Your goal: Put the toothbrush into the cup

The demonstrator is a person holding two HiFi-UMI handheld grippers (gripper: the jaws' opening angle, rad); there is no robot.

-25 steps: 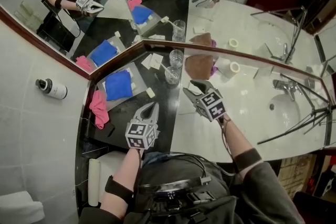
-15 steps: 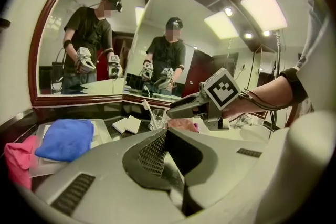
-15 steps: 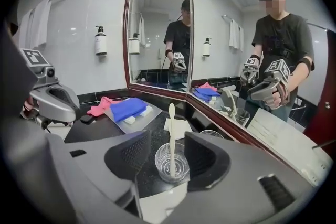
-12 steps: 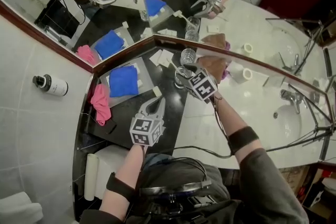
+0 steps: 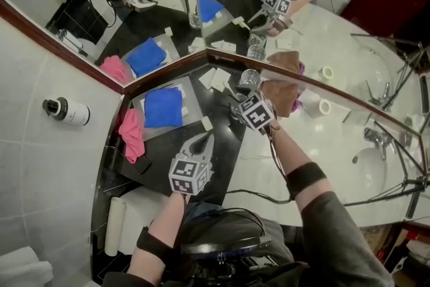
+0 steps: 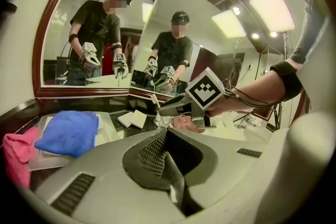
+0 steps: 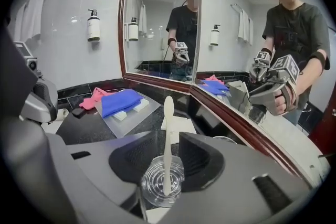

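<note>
A clear glass cup (image 7: 163,182) stands on the black counter with a white toothbrush (image 7: 167,139) upright in it. My right gripper (image 7: 167,165) is down around the cup. Its jaws have just been closing with the cup between them, and the cup's sides now meet both pads. In the head view the right gripper (image 5: 243,99) covers most of the cup. The left gripper view shows the toothbrush (image 6: 155,103) poking up beside the right gripper's jaw. My left gripper (image 5: 206,139) hovers shut and empty over the black counter, nearer me.
A second empty glass (image 5: 250,77) stands just behind the cup, by the corner mirrors. A blue cloth (image 5: 163,106) lies on a clear tray, a pink cloth (image 5: 131,134) to its left. White packets (image 5: 215,77), a brown cloth (image 5: 279,87), a tape roll (image 5: 324,106) and the tap (image 5: 373,138) are nearby.
My right gripper has swung left from the white counter onto the black one and sunk around the cup. The left gripper has drifted slightly and stays shut.
</note>
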